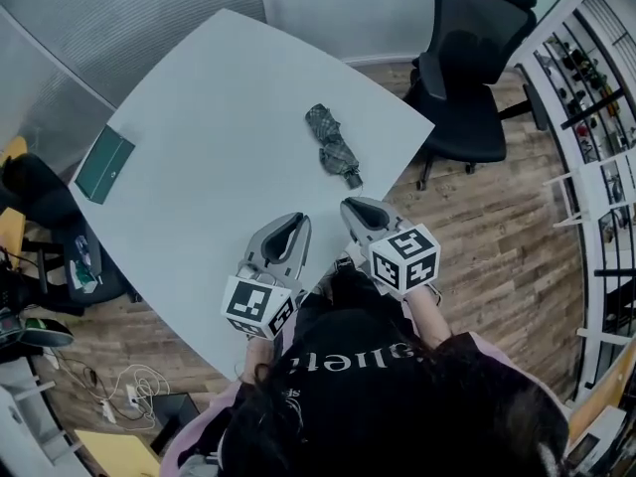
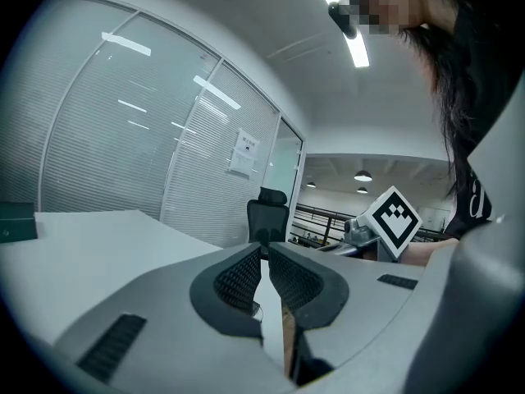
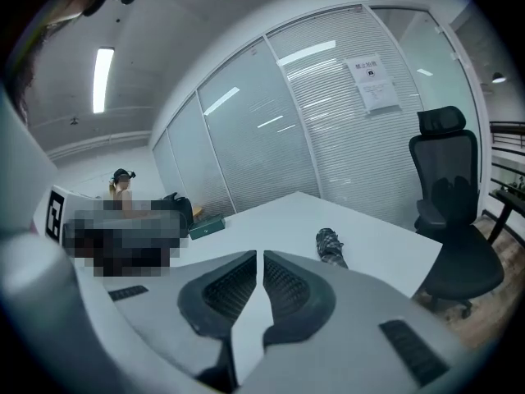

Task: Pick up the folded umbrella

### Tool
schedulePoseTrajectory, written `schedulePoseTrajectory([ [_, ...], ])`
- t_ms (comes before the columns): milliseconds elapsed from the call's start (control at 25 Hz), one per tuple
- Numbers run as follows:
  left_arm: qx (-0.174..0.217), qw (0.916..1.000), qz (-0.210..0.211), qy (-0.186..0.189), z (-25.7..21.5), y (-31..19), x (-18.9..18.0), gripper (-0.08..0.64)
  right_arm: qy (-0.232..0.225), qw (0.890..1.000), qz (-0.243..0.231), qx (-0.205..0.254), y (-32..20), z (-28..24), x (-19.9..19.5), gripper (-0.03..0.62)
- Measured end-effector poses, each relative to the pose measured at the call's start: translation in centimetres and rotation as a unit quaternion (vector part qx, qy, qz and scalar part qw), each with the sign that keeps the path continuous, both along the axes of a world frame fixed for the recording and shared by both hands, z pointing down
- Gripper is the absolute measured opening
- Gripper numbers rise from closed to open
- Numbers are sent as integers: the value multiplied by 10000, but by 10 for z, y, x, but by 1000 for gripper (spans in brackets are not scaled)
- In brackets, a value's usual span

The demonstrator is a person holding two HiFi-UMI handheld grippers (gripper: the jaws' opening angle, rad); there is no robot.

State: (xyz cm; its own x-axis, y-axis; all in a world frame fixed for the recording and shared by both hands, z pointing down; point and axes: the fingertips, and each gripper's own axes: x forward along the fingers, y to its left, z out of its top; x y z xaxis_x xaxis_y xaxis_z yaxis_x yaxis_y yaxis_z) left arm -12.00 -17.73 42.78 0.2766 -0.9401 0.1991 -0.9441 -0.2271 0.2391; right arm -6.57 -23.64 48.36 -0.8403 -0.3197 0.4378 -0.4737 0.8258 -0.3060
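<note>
1. Hovering over the near edge of the table (image 1: 199, 97), my left gripper (image 1: 296, 219) and right gripper (image 1: 350, 205) both have their jaws clenched together with nothing between them. Neither touches anything.
2. The folded umbrella (image 1: 332, 143) lies on the tabletop ahead of the right gripper and clearly apart from it. It sits at a slant, dark end nearest me, on the side of the table towards the office chair (image 1: 465, 78).
3. My first worry is the shut jaws. If I bring the right gripper in without spreading them, the tips will shove the umbrella rather than straddle it. On that smooth top I expect it would slide or spin towards the chair-side edge.
4. The plaid fabric looks loose and bunched. I judge that a shallow pinch could catch only a fold of cloth, so the body would sag or slip free as I lift. I want the jaws across the thick middle of the bundle.
5. The slant matters too. Closing along its length instead of across it would probably squeeze the umbrella out sideways.
6. The two grippers sit just beside each other, so swinging one in carelessly could knock the other. The green box (image 1: 104, 164) at the far left is well apart and no concern.
</note>
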Motion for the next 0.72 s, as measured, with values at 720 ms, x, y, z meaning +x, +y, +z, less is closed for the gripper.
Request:
schedulePoseTrajectory([
  [720,-92,9959,-854,-283,-7,-56,-17,37,600,9957,-630,-327,-115,83,-20,80],
])
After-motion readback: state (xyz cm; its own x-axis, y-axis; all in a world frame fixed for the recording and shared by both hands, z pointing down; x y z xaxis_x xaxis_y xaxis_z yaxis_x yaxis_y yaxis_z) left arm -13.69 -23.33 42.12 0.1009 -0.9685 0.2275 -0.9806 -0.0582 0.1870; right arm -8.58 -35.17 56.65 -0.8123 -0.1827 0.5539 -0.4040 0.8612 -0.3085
